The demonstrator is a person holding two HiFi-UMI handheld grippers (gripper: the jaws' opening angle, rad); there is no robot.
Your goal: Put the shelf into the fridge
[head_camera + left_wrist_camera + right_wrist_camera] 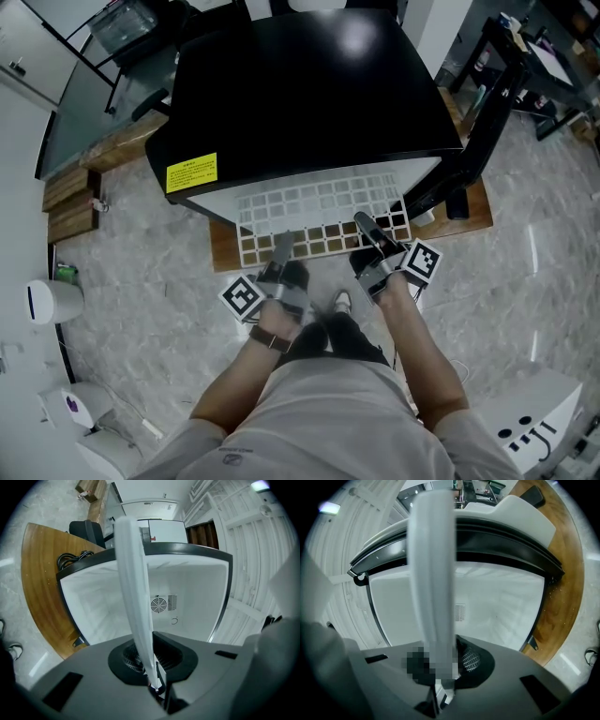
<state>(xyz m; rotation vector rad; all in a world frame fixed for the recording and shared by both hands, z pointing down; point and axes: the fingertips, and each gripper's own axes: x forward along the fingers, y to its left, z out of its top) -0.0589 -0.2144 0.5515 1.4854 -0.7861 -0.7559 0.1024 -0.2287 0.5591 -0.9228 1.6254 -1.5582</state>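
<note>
The white grid shelf (pixel 323 216) lies flat, its far part inside the open front of the black fridge (pixel 300 94). My left gripper (pixel 281 251) is shut on the shelf's near edge at the left, my right gripper (pixel 368 230) is shut on the near edge at the right. In the left gripper view the shelf (pixel 136 602) shows edge-on as a white strip rising from the jaws, with the white fridge interior (pixel 178 597) and its round vent behind. The right gripper view shows the same: the shelf edge (pixel 433 583) is clamped, the fridge cavity (pixel 487 606) lies ahead.
The fridge stands on a low wooden platform (pixel 234 248). Its open door (pixel 483 131) juts out at the right, close to my right gripper. Marble floor lies around. White machines stand at the lower left (pixel 52 300) and lower right (pixel 544 422).
</note>
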